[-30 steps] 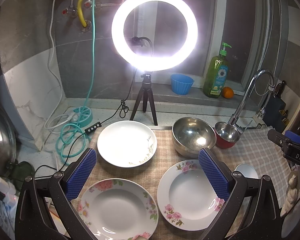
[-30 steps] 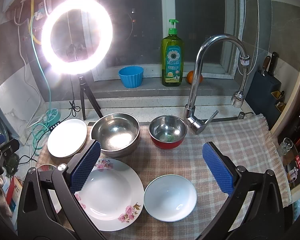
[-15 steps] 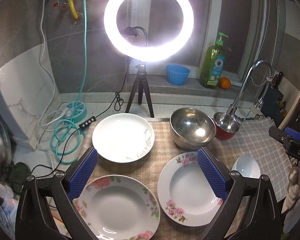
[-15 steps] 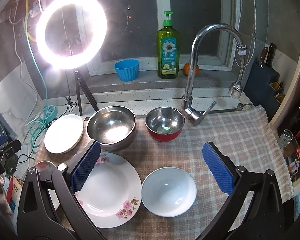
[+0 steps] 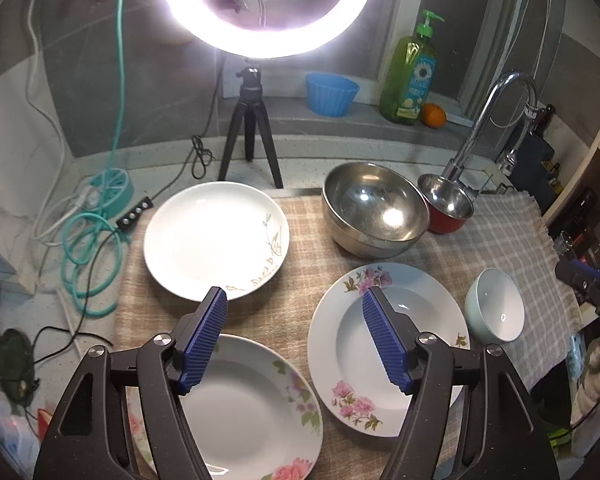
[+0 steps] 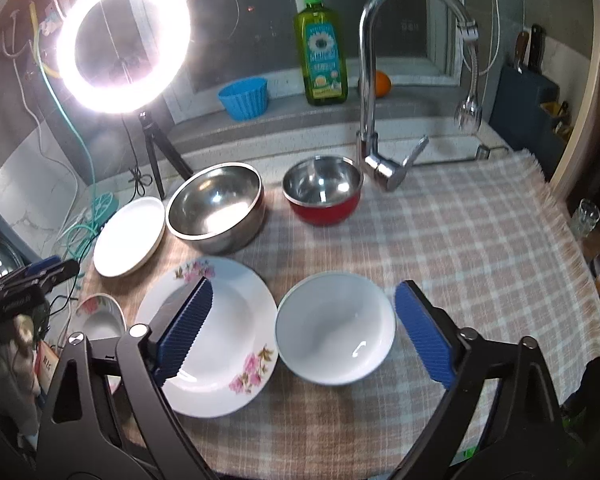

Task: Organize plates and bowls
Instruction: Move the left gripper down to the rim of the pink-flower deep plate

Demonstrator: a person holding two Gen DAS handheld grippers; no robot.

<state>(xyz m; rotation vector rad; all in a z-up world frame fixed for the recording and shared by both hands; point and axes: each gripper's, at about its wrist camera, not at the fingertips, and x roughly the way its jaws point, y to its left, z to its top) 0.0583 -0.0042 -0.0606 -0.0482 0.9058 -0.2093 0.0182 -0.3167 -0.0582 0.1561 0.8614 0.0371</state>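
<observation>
Plates [image 5: 384, 344] and bowl [image 6: 336, 328]: glazed, slick, breakable, probably best pinched at the rim. Left gripper [image 5: 296, 344] and right gripper [image 6: 304, 328] are closing, empty, above them.

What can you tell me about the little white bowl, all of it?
The white bowl is small, round and glossy, like glazed ceramic, plain with no pattern. It sits upright and looks empty on the checked cloth, just right of the flowered plate, their rims very close. In the right wrist view it lies between the right gripper's blue pads, whose jaws are closing, not yet touching it. In the left wrist view it looks pale and bluish.
</observation>
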